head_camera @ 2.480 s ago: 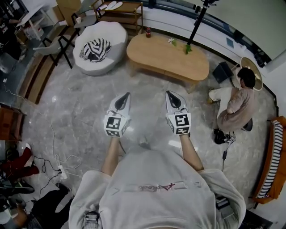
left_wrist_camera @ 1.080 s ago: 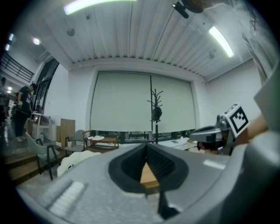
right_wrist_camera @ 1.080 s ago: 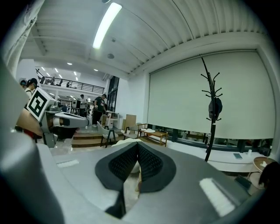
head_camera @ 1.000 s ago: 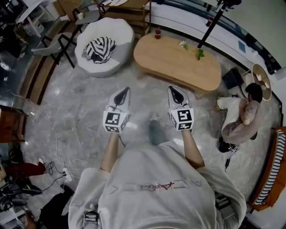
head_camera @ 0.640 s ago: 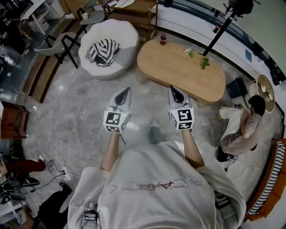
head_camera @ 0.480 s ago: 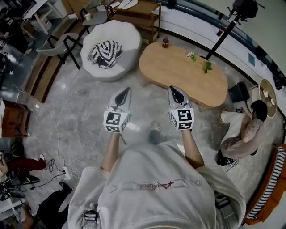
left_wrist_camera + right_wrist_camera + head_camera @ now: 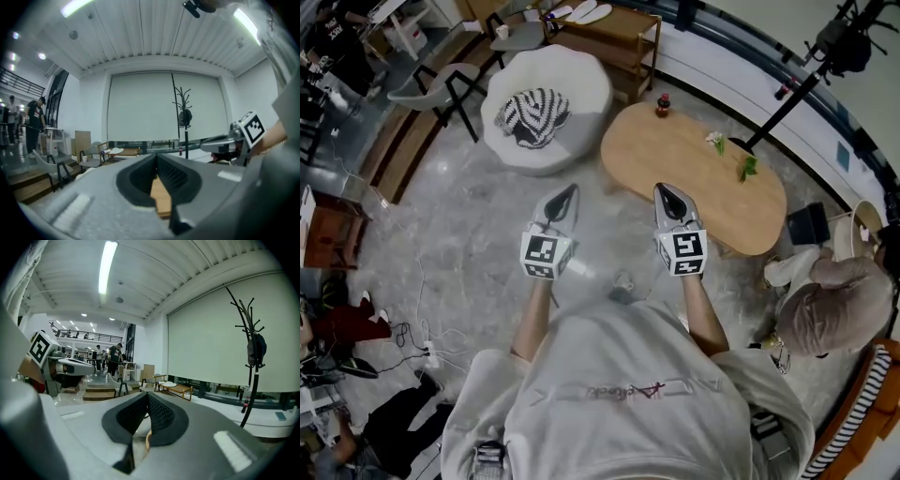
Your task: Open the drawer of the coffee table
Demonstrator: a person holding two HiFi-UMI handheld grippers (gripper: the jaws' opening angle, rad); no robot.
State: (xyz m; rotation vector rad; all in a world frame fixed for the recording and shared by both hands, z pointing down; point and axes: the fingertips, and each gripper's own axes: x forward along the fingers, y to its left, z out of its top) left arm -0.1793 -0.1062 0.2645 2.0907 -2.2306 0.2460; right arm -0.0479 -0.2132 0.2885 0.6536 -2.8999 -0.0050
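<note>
Left hand-held gripper (image 7: 570, 190) over grey marble floor (image 7: 469, 234), jaws pressed together, nothing between. Right hand-held gripper (image 7: 661, 190) alongside, jaws likewise closed and empty, tip seen against near edge of low oval light-wood counter (image 7: 675, 155), standing ahead, stretching rightward.

Coffee table (image 7: 717, 197): long oval, light wood top, level; drawer front not visible from above.

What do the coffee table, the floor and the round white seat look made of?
Coffee table: light wood or veneer, matte; even tan top.
Floor: polished stone or marble-look tile; grey veining, glints of light.
Seat: white upholstery, probably fabric; soft rounded edge, no shine.
</note>
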